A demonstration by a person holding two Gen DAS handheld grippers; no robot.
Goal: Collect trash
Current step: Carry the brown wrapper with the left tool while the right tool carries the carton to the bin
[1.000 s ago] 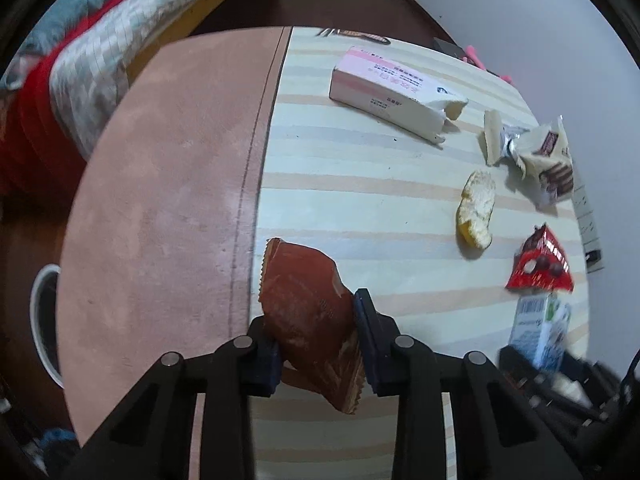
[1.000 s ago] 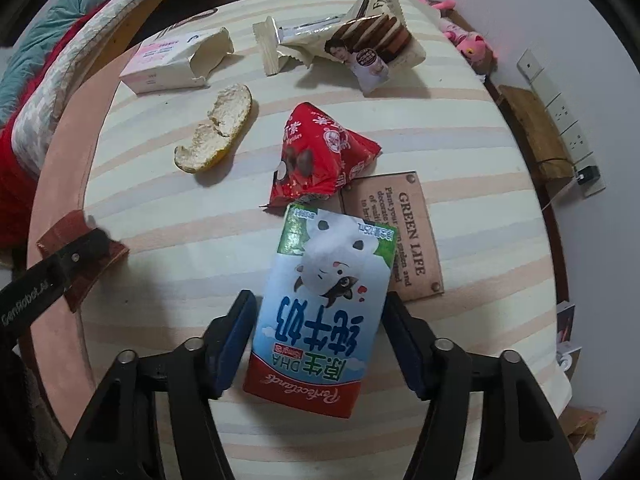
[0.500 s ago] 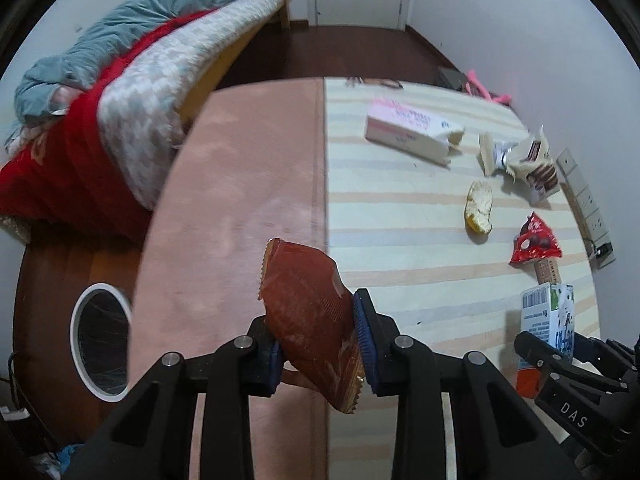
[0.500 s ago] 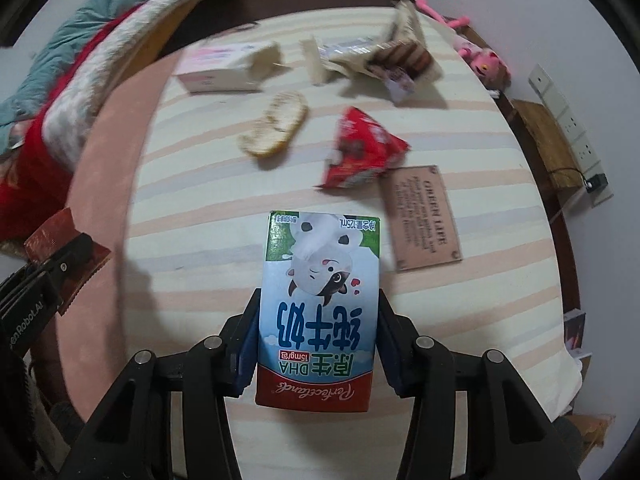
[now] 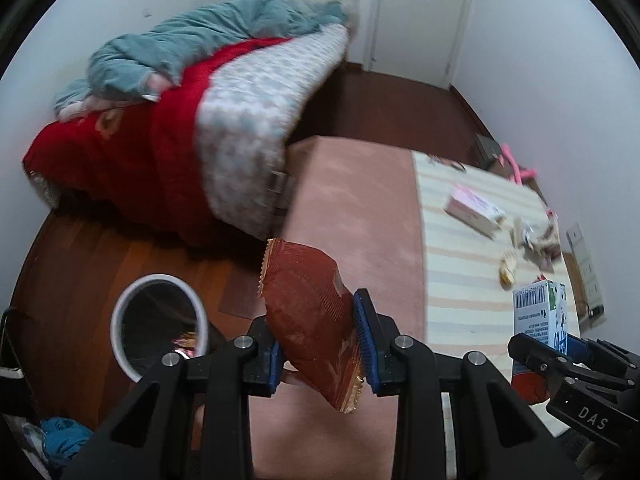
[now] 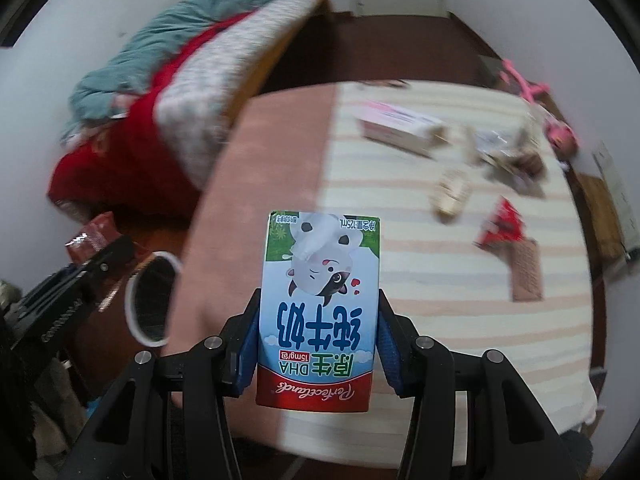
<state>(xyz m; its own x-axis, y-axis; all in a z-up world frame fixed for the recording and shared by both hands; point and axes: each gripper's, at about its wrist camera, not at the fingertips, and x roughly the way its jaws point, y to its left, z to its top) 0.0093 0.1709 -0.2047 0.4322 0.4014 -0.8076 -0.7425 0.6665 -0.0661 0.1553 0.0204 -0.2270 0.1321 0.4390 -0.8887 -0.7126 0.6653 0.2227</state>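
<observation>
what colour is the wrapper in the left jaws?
Reddish-brown foil wrapper with a gold crimped edge; clearest in the left wrist view.

Left gripper: matte black angular frame, two arms splaying back towards the camera.
Left pads: blue, ribbed, set on the inner faces of the fingers.
Left screws: four round silver heads across the knuckles.
Right gripper: same black frame, same blue pads, four silver screws too.
Markings: white "DAS" lettering on the right gripper's side (seen from the left camera); the left's white side lettering is too blurred to read.
</observation>
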